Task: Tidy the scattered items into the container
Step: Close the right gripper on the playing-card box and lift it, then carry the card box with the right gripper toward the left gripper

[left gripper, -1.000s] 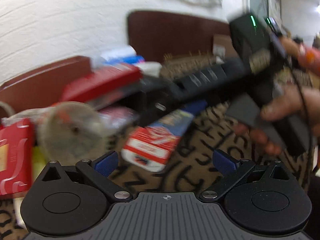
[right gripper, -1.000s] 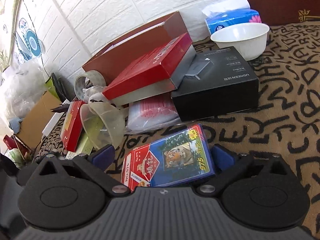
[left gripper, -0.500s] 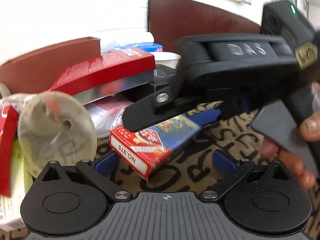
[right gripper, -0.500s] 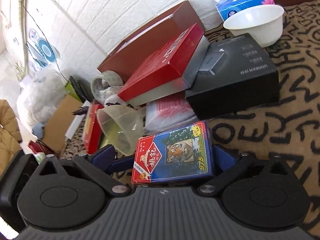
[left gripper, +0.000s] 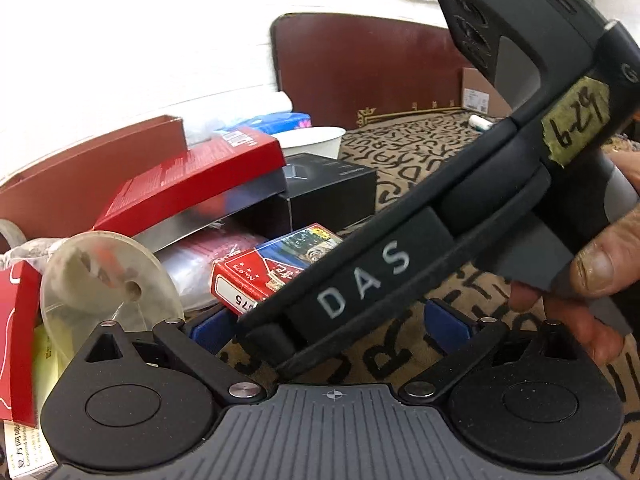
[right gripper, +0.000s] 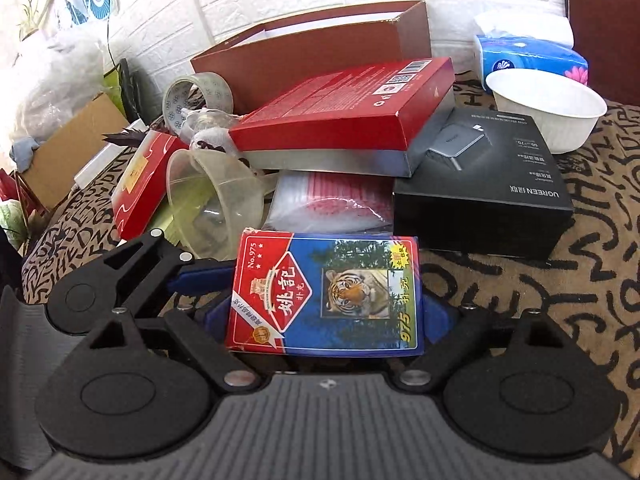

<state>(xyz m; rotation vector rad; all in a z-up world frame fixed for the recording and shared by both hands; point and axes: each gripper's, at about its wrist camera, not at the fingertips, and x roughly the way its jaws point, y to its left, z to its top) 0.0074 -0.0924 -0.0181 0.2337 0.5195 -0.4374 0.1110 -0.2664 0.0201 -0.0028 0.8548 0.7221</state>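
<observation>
closing my right gripper (right gripper: 320,312) on the card pack (right gripper: 324,296), which sits between its fingers, just in front of the pile; i'd square the pads on its short sides before lifting toward the brown box (right gripper: 320,44). left gripper (left gripper: 324,320) fingers open, empty.

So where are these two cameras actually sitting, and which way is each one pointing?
Left wrist: sits on the left gripper, facing forward and down at the clutter; the right gripper's body and a hand cross its view.
Right wrist: sits on the right gripper, looking down at the card pack between its closing jaws.
Shared: card pack, red box, black box, white bowl.
</observation>
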